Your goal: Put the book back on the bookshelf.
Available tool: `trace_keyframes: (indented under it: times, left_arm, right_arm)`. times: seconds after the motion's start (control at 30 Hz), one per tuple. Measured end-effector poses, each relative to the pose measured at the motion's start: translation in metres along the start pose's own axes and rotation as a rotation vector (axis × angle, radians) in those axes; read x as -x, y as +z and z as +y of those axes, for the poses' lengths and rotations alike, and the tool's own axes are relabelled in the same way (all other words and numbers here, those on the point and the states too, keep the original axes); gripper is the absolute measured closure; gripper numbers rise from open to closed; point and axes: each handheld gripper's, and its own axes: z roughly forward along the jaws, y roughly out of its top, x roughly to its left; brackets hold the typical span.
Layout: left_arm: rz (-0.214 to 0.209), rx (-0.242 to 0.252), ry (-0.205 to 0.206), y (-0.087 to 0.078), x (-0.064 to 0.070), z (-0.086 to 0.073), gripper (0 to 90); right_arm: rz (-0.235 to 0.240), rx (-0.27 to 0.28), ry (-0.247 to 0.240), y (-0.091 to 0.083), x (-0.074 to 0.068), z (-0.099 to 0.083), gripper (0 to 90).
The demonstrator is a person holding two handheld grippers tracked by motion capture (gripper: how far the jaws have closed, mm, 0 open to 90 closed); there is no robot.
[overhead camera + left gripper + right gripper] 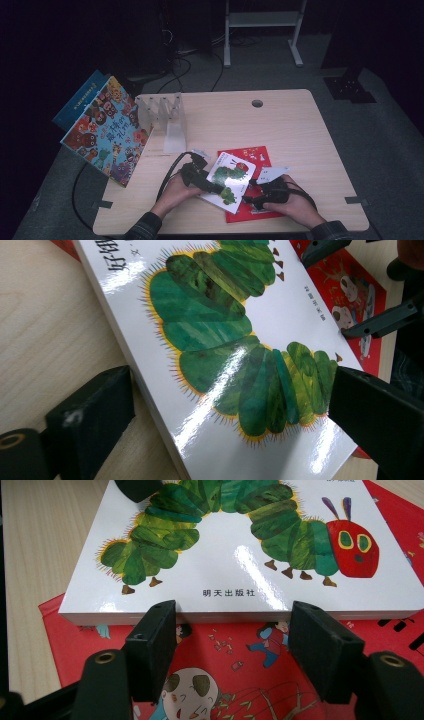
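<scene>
White caterpillar book (230, 176) lay atop red book (252, 210), long axis slanting near-left to far-right, left gripper (212, 187) open astride its near-left corner, right gripper (254, 196) open at its right edge.

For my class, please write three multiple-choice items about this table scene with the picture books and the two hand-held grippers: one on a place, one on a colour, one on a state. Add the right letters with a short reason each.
1. What does the caterpillar book lie on?
A. partly on the red book
B. in the clear rack
C. on the floor

2. What colour is the caterpillar's head?
A. blue
B. red
C. white

3. How does the right gripper stand?
A. shut on a pen
B. open, fingers at the book's edge
C. shut on the rack

Key:
1 A: the right gripper view shows the white cover overlapping the red one.
2 B: the head is red with yellow-green eyes.
3 B: a wide gap shows between its fingers, just in front of the book's near edge; the left gripper is open too, with a finger either side of the book's corner.
</scene>
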Motion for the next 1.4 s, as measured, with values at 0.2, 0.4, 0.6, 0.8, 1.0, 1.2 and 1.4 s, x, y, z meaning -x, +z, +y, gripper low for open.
trace_keyframes:
  times: [0.2, 0.4, 0.6, 0.8, 1.0, 1.2, 1.4]
  left_arm:
    - [-0.016, 0.027, -0.008, -0.005, 0.002, 0.002, 6.0]
    - [-0.026, 0.072, -0.008, -0.014, 0.008, 0.006, 7.3]
    - [-0.057, 0.14, 0.015, -0.028, 0.016, 0.013, 10.2]
    - [-0.068, 0.165, 0.059, -0.034, 0.026, 0.019, 10.9]
    - [-0.071, 0.172, 0.072, -0.037, 0.031, 0.022, 11.5]
    - [-0.129, 0.141, 0.11, -0.028, 0.043, 0.027, 18.0]
    - [-0.141, 0.114, 0.107, -0.024, 0.042, 0.033, 20.8]
  right_arm:
    - [-0.007, -0.005, 0.0, 0.0, 0.001, 0.0, 27.7]
    - [-0.013, -0.008, 0.004, 0.0, 0.002, -0.001, 26.3]
    - [-0.017, -0.009, 0.01, -0.001, 0.003, -0.001, 25.9]
    - [-0.017, -0.011, 0.013, -0.001, 0.005, -0.001, 25.0]
    - [-0.018, -0.013, 0.023, -0.002, 0.006, -0.001, 24.2]
    - [-0.016, -0.009, 0.036, -0.002, 0.009, -0.001, 24.5]
    - [-0.02, -0.009, 0.031, -0.003, 0.009, -0.002, 25.0]
